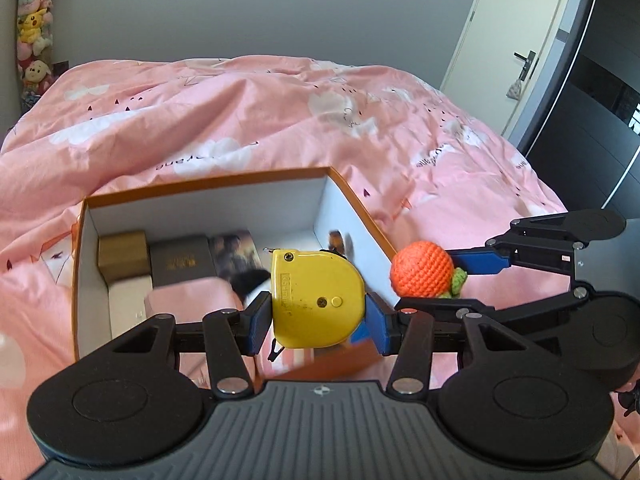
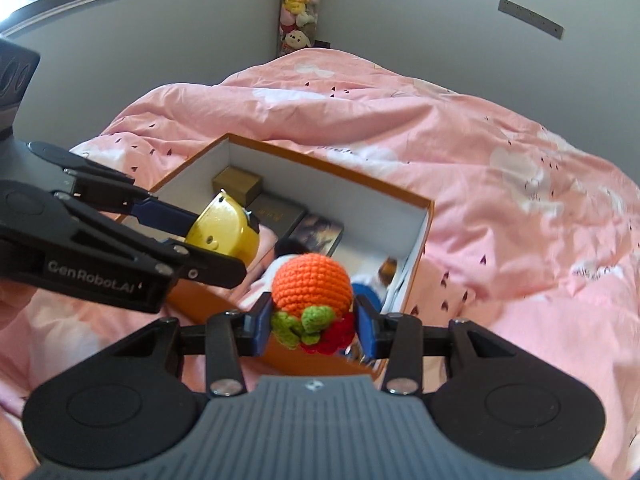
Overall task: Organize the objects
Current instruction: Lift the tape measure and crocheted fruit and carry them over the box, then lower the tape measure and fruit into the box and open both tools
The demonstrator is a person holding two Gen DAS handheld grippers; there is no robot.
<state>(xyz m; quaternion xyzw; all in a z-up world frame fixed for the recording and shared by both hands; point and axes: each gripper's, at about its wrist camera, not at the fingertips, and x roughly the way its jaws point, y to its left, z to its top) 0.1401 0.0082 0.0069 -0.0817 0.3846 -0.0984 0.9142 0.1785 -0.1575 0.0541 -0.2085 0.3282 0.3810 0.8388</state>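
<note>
My left gripper [image 1: 318, 314] is shut on a yellow tape measure [image 1: 316, 300], held above the near side of an orange cardboard box [image 1: 208, 188] with white inner walls. My right gripper [image 2: 314, 322] is shut on an orange crocheted ball [image 2: 312, 282] with green leaves and a red bit. In the left wrist view the ball [image 1: 422, 274] hangs just right of the box, between the right gripper's blue pads. The right wrist view shows the tape measure [image 2: 226, 232] over the box's left part. Both grippers are side by side above the box.
Inside the box lie a wooden block [image 1: 122, 254], a dark book [image 1: 182, 260], a picture card [image 1: 236, 246], a pink cloth and a small brown thing. The box rests on a rumpled pink duvet [image 1: 248, 120]. A door [image 1: 516, 40] is at right, plush toys [image 2: 298, 4] in the corner.
</note>
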